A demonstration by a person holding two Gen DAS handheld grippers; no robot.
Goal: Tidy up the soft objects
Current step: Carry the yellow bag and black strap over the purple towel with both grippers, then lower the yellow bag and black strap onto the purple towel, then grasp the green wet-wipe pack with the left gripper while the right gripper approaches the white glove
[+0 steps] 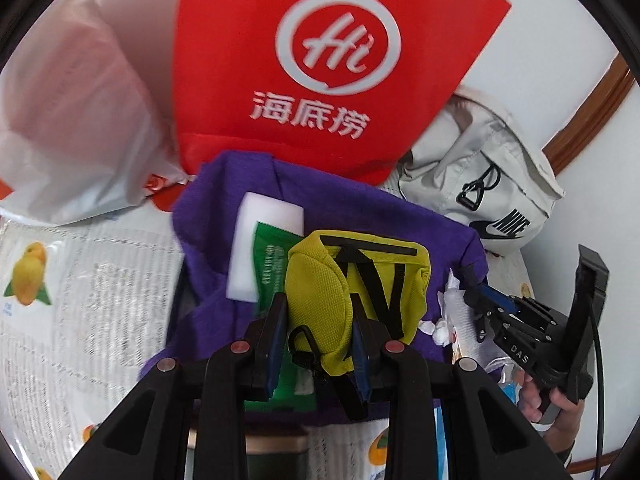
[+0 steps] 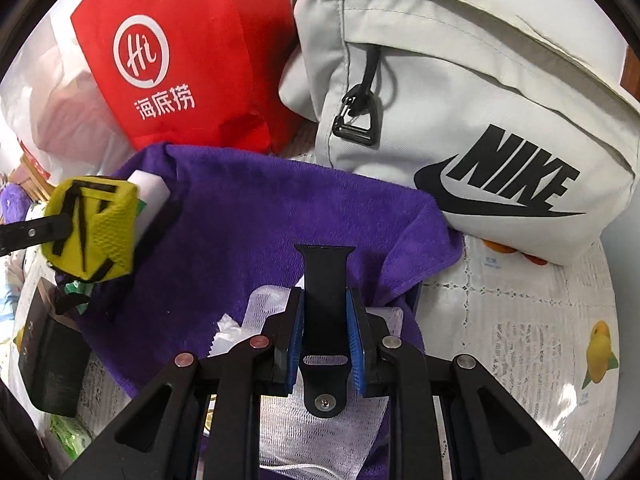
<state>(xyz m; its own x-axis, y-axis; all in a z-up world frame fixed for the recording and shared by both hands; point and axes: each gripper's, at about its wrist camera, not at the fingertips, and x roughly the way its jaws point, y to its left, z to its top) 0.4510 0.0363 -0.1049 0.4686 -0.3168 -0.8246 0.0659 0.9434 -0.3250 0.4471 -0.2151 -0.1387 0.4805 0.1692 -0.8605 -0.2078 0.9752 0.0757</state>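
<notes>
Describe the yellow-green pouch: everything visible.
The small yellow-green woven-fabric pouch is rounded and soft, with black webbing straps crossing its front, a black strip along its top edge and a black cord loop low on its left side. The left hand-held gripper is shut on its lower part, holding it above the purple terry towel, in front of a white foam block and a green packet.

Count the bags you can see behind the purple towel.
3: a red bag with a white logo in the middle, a pale grey sports bag to its right, and a white plastic bag to its left. Others may be hidden behind them.
</notes>
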